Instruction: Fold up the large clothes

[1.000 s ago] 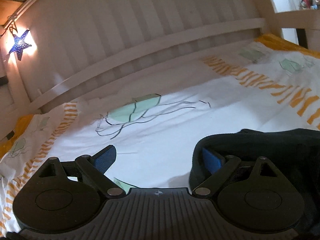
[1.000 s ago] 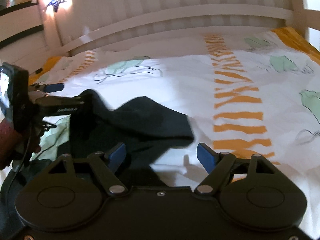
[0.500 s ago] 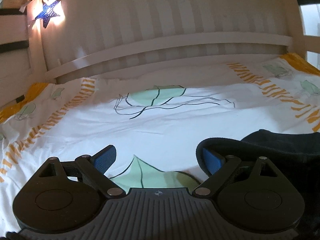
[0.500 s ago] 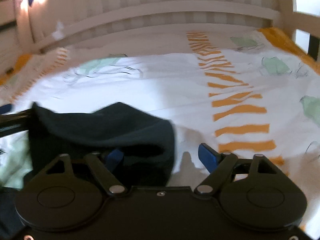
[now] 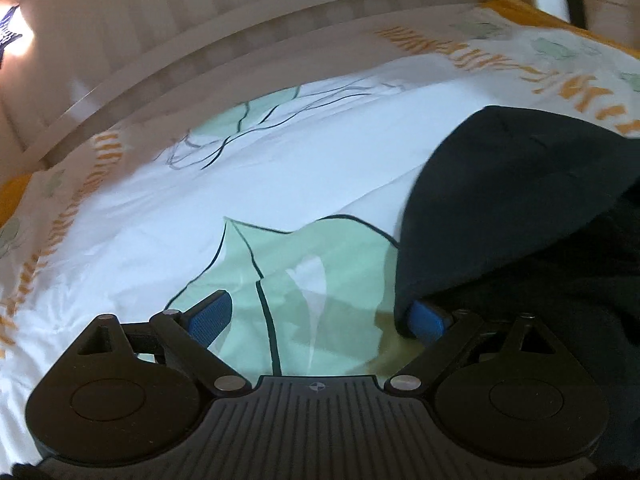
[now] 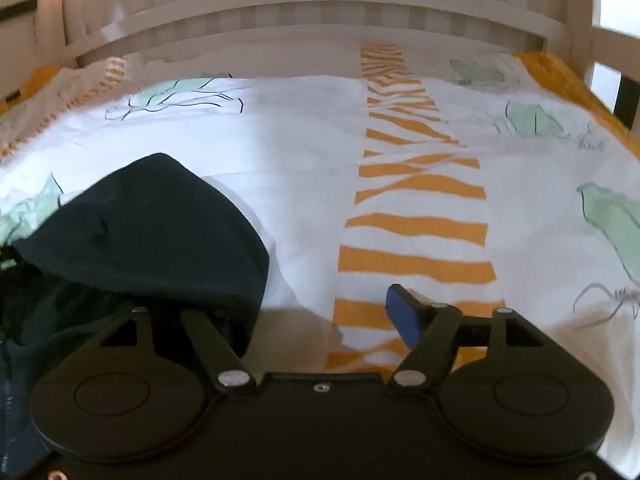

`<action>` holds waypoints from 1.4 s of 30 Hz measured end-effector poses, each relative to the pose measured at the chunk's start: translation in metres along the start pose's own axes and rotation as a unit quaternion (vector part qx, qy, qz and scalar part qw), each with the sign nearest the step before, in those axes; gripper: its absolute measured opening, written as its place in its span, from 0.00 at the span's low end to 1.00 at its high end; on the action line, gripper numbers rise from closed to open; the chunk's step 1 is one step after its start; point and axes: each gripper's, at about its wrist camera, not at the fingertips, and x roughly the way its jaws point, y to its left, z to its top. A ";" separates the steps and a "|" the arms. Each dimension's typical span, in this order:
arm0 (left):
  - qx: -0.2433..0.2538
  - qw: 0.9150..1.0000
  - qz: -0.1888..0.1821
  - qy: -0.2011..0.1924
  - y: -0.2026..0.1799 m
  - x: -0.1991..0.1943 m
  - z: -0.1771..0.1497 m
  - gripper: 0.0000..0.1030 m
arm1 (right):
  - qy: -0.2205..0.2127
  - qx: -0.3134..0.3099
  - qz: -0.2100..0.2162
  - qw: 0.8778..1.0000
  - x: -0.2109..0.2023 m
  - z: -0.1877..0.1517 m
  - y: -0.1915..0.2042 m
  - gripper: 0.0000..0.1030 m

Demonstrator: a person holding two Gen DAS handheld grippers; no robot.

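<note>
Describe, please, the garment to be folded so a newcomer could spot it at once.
Start at the bed's white slatted headboard and come forward over the printed white sheet. The dark garment lies bunched at the near edge, draped over one finger of each gripper. It is the only plain, dark thing there.

White bedsheet (image 6: 304, 184), orange stripes, green leaf prints. Slatted headboard (image 6: 312, 12) at 12 o'clock. Star light (image 5: 8, 36) at 10 o'clock.

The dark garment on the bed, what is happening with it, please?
A person with a gripper in each hand is folding a dark garment on a patterned bedsheet. The left gripper is open, the cloth draped over one finger only. The right gripper has just been opening; cloth covers one finger, nothing is clamped.
</note>
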 end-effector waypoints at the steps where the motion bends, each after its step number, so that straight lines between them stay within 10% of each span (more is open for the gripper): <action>1: 0.003 1.000 -0.005 0.000 0.003 -0.004 0.000 0.90 | 0.002 -0.001 0.005 1.000 -0.003 0.001 -0.002 0.73; 9: 0.022 1.000 0.005 0.011 0.041 -0.027 -0.004 0.90 | 0.032 -0.041 0.047 0.998 -0.022 0.005 -0.012 0.75; 12: -0.063 0.998 -0.008 -0.006 0.060 -0.042 0.002 0.90 | 0.037 -0.051 0.058 0.996 -0.033 0.006 -0.013 0.75; 18: -0.225 0.969 -0.098 -0.038 0.062 -0.057 0.028 0.91 | 0.026 -0.060 0.097 0.993 -0.061 0.007 -0.013 0.76; 28: -0.169 0.979 -0.115 -0.013 -0.036 -0.014 0.049 0.91 | -0.021 -0.010 0.146 0.989 -0.057 0.026 0.003 0.75; 33: -0.167 0.981 -0.092 0.020 -0.052 0.013 0.030 0.91 | -0.007 0.009 0.152 0.988 -0.024 0.033 0.012 0.18; 42: -0.207 0.974 -0.094 -0.010 -0.046 0.023 -0.011 1.00 | 0.025 0.017 0.123 0.992 0.017 0.000 0.008 0.05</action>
